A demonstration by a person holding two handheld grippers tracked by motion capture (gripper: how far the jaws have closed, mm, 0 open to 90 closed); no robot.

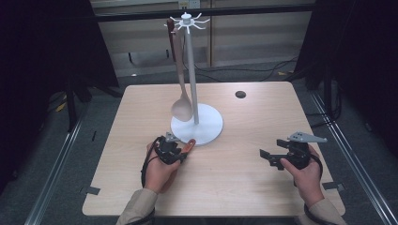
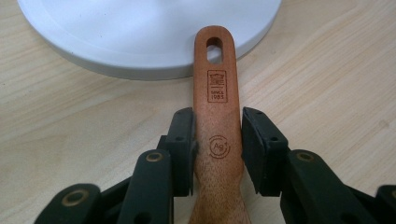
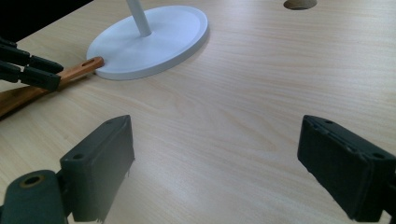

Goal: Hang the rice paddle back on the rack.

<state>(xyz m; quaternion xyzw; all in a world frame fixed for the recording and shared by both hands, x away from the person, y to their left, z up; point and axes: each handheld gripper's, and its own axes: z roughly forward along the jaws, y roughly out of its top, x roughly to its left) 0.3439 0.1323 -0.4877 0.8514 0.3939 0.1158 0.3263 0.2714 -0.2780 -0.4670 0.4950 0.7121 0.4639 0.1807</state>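
Note:
A wooden utensil handle [image 2: 217,102] with a hanging hole and a stamped logo lies low over the table, its tip at the rim of the white stand base [image 2: 140,37]. My left gripper [image 2: 218,128] is shut on this handle, one pad on each side. In the high view, the left gripper [image 1: 171,150] sits just in front of the base [image 1: 206,129], with the handle tip [image 1: 190,143] poking out. A wooden spoon [image 1: 181,105] hangs from the stand's top hooks. My right gripper [image 1: 270,157] stands open over bare table, its jaws wide apart [image 3: 215,128].
The white stand's pole [image 1: 191,70] rises from the round base at the table's centre. A small round hole [image 1: 241,94] is set in the tabletop at the back right. The light wooden table [image 1: 244,183] has bare room around the right gripper.

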